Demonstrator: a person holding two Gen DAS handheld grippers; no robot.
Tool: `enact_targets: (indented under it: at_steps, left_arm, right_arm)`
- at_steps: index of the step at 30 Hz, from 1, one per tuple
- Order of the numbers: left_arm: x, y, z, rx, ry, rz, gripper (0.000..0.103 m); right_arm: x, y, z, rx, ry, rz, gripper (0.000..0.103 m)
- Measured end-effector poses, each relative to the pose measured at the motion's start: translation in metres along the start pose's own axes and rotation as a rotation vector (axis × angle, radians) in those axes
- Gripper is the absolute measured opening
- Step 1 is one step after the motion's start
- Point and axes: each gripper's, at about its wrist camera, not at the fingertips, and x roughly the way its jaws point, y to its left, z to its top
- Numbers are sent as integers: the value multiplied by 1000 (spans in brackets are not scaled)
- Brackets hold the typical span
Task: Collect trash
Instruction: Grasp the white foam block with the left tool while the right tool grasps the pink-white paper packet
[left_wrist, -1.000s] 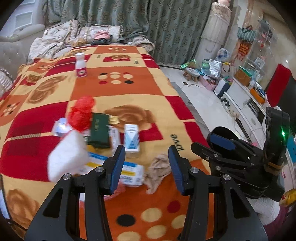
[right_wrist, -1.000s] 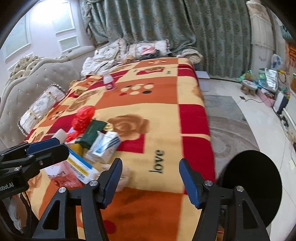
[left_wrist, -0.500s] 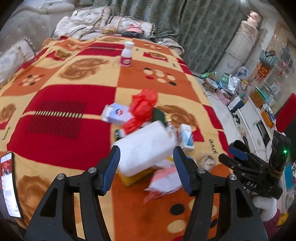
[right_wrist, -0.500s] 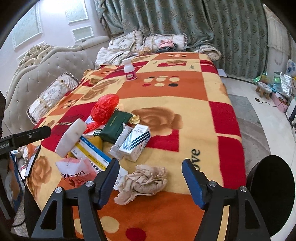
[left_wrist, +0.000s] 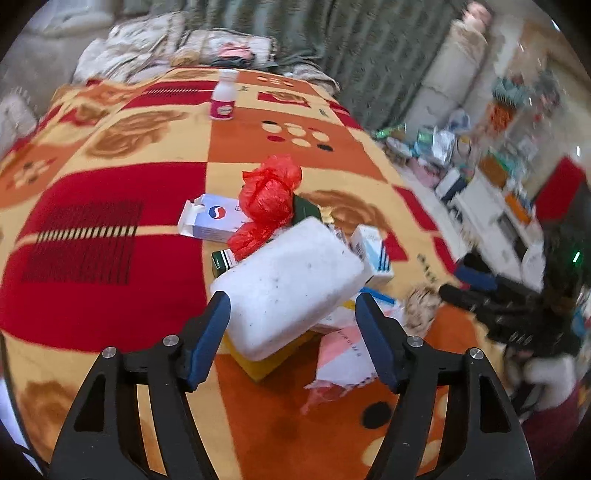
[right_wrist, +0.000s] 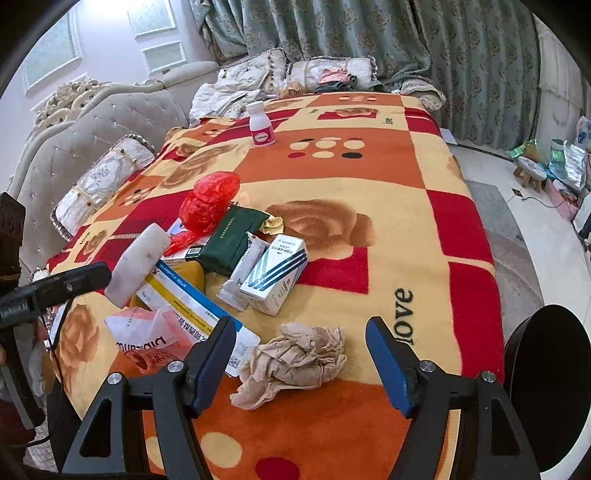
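Observation:
A pile of trash lies on the patterned blanket: a white foam block, a red plastic bag, medicine boxes, a green pouch, a pink wrapper and a crumpled brown tissue. My left gripper is open, its fingers on either side of the near end of the foam block. My right gripper is open, its fingers on either side of the tissue, just above it.
A white bottle with a pink label stands far back on the bed. A black round bin stands at the bed's right edge. Pillows and clothes lie by the curtain. Clutter covers the floor at right.
My left gripper swung left and closed in on the foam block, which now sits between its fingers. My right gripper moved over the pile and down toward the tissue.

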Motion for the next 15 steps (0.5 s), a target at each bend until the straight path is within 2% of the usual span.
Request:
enact_targets:
  at_steps: [6, 10, 15]
  left_arm:
    - [18, 0, 1, 83, 12, 78, 69]
    - [22, 15, 9, 27, 19, 43, 67]
    - [18, 33, 18, -53, 10, 16, 45]
  right_arm:
    - [8, -4, 1, 5, 19, -2, 71]
    - [11, -2, 0, 3, 27, 8, 71]
    - [4, 10, 3, -23, -5, 51, 71]
